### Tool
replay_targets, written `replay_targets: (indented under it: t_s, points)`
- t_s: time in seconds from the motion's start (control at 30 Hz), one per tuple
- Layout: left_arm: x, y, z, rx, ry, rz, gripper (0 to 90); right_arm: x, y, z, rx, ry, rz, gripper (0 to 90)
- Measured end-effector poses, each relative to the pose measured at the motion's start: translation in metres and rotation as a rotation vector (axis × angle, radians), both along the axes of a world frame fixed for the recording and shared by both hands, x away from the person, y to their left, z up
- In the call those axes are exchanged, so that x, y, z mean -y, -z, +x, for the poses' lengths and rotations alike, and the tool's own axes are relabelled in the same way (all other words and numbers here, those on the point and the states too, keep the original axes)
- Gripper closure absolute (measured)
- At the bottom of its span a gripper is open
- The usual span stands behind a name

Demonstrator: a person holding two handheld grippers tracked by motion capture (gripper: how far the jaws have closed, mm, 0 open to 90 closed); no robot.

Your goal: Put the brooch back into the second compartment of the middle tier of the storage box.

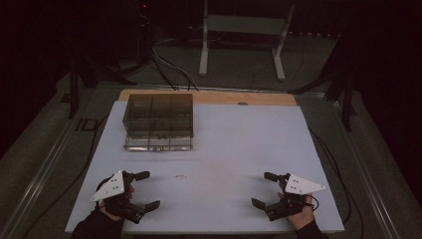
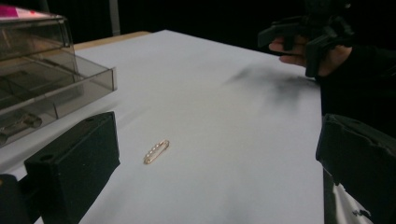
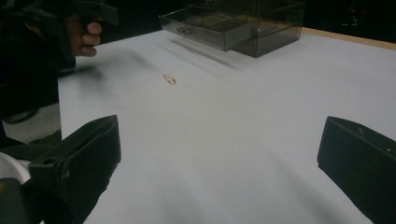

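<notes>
High view: the left claw (image 1: 147, 190) and right claw (image 1: 263, 189) rest wide open and empty at the white worktop's (image 1: 239, 139) near corners. A small gold bar-shaped hair clip (image 2: 156, 151) lies between them, nearer the left, before the smoky transparent plastic drawer box (image 1: 159, 122).

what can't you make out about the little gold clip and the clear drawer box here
- gold clip: a speck in the high view, too small for detail.
- clear drawer box: contents dim behind tinted walls in the high view.
- The box is cut off by the left edge in the left gripper view.
</notes>
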State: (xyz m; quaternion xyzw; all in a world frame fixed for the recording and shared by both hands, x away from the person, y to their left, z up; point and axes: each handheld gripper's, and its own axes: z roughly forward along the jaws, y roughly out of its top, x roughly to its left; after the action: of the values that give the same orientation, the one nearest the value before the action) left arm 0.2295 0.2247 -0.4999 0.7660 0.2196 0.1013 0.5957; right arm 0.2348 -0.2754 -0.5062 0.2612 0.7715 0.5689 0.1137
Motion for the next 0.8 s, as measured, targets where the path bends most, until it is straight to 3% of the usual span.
replay_targets:
  t_s: [0.23,0.43,0.8]
  points:
    - [0.000,0.000,0.000,0.004,-0.003,0.007,0.2,-0.004,0.002,0.003,0.002,0.002,-0.033,0.0]
    - [-0.002,-0.001,0.001,0.003,-0.006,-0.003,0.2,-0.005,0.002,0.006,0.006,0.008,-0.022,0.0]
    - [0.000,-0.006,-0.001,-0.002,0.006,0.054,0.2,-0.011,-0.004,0.004,0.031,0.005,-0.031,0.0]
